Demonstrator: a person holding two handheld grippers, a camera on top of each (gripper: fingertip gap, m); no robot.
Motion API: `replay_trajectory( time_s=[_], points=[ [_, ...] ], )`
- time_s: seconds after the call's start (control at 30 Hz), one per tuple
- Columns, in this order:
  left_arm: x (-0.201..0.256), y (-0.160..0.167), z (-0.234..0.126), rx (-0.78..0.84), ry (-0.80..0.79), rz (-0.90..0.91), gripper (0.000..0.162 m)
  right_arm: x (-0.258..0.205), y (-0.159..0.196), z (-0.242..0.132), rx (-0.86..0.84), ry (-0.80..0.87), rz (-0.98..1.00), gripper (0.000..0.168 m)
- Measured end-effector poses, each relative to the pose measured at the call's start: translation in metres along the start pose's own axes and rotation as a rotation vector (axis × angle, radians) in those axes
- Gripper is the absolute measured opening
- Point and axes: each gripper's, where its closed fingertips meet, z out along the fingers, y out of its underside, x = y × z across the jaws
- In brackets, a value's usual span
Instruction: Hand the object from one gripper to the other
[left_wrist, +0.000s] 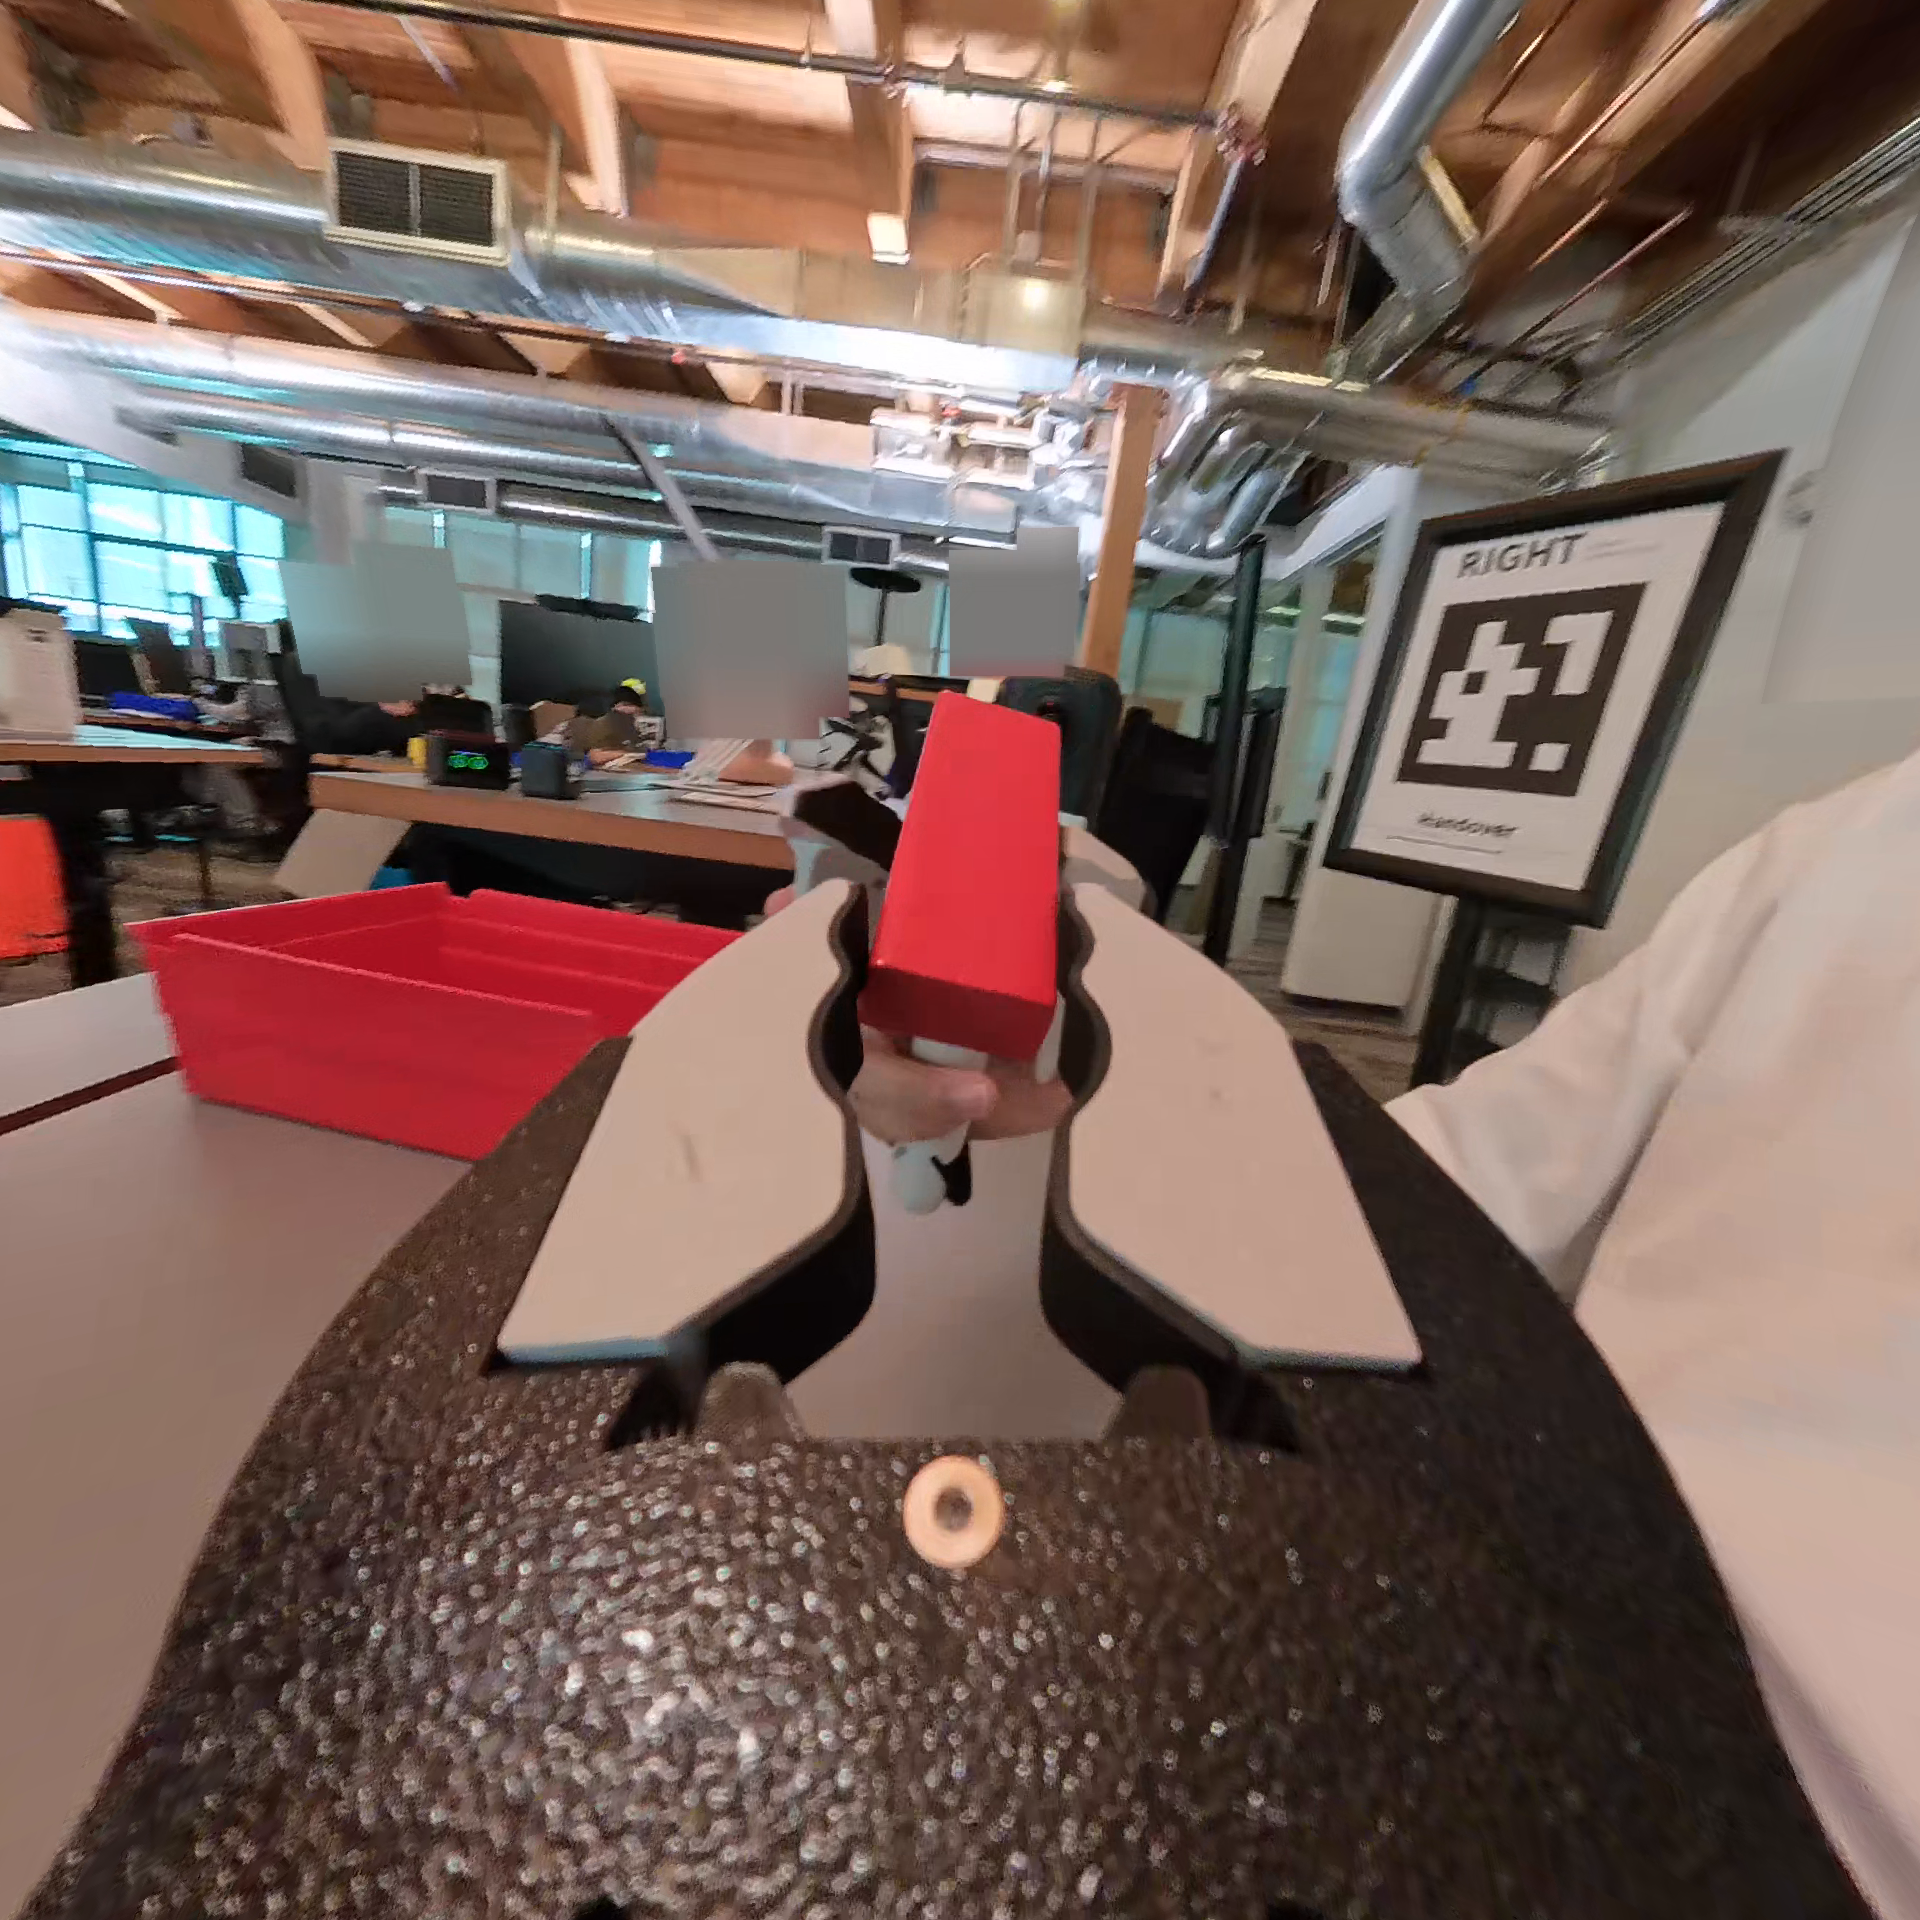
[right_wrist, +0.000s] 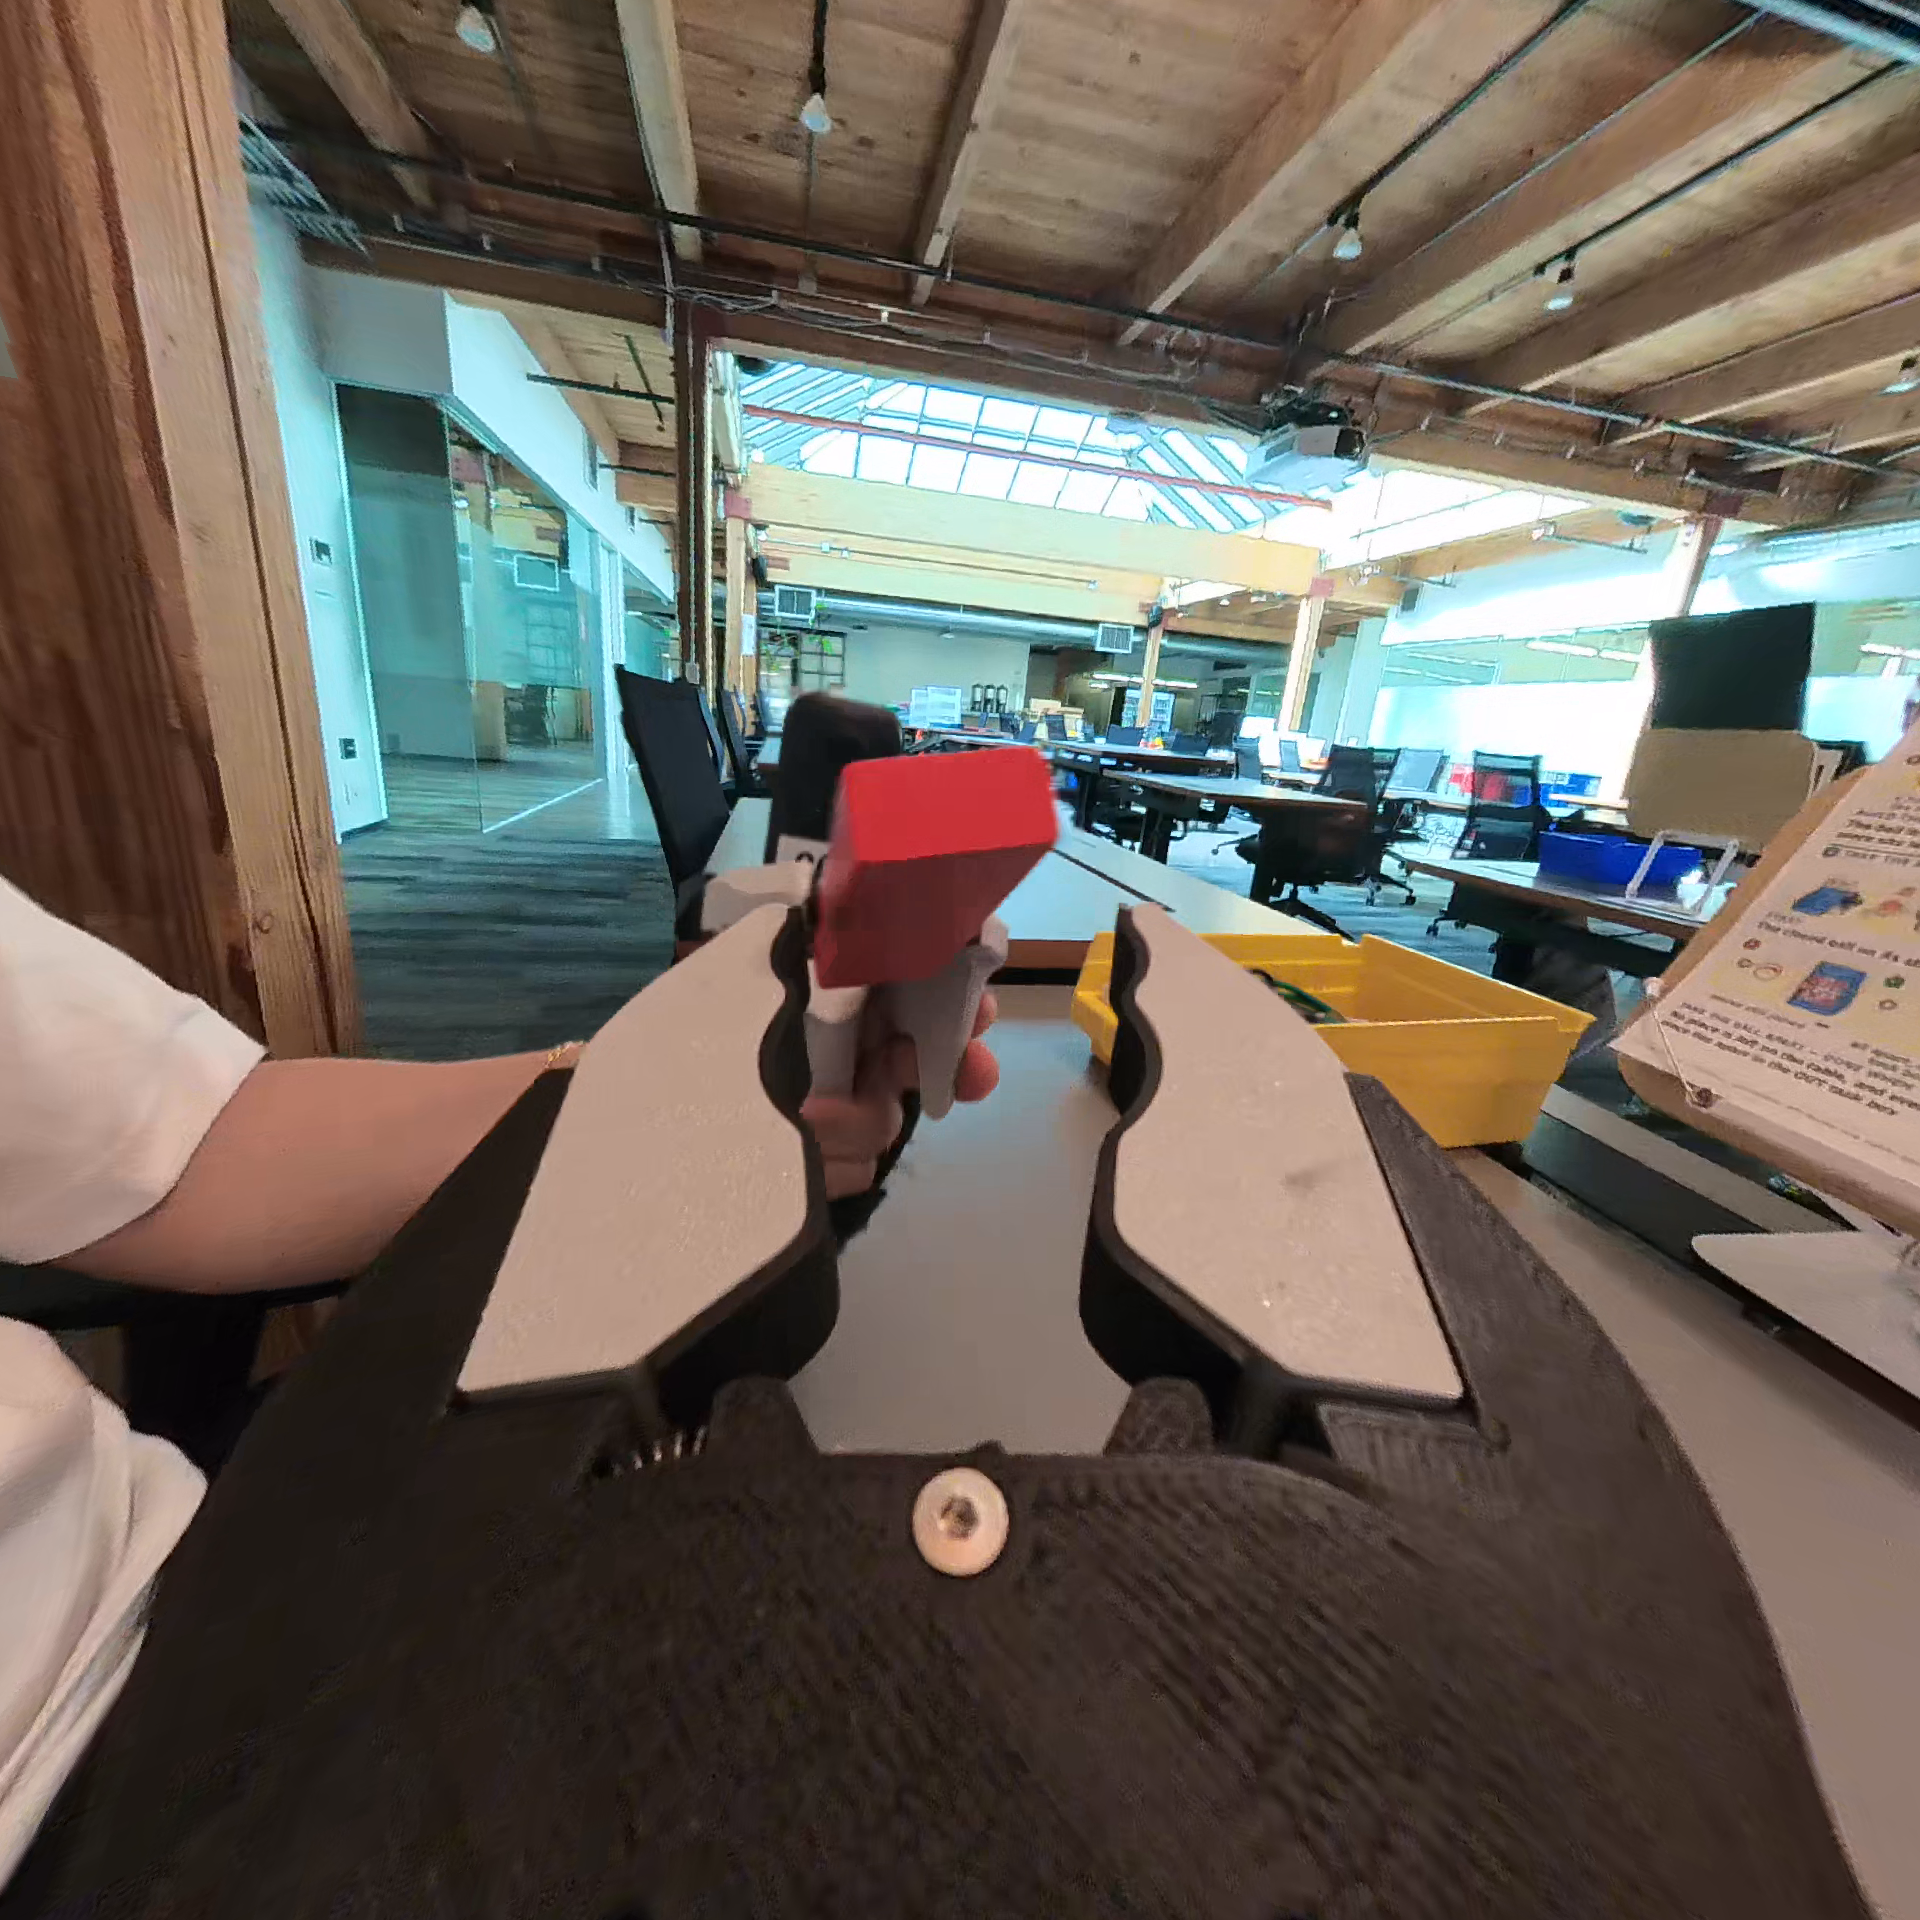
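A red rectangular block (left_wrist: 966, 883) is clamped between the fingertips of my left gripper (left_wrist: 961, 914) and points away from the camera, above the table. In the right wrist view the same block (right_wrist: 925, 862) sits just inside the left finger (right_wrist: 665, 1143) of my right gripper (right_wrist: 958, 914), which is open wide and empty. The left gripper's grey fingers (right_wrist: 940, 1018) and the hand holding it show under the block there. Part of the right gripper (left_wrist: 842, 821) shows behind the block in the left wrist view.
A red bin (left_wrist: 395, 997) stands on the grey table (left_wrist: 156, 1299) to the left. A yellow bin (right_wrist: 1455, 1029) stands on the right. A framed marker sign (left_wrist: 1538, 686) on a stand and a clipboard with a sheet (right_wrist: 1787, 966) are on the right. A white sleeve (left_wrist: 1714, 1195) is close by. The tips of both grippers are at nearly the same place.
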Motion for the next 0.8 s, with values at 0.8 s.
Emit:
replay_trajectory(
  time_s=[0.8],
  points=[
    [-0.030, 0.027, 0.008, -0.542, -0.720, 0.291, 0.045, 0.042, 0.058, 0.007, -0.562, 0.481, -0.723, 0.036]
  ],
)
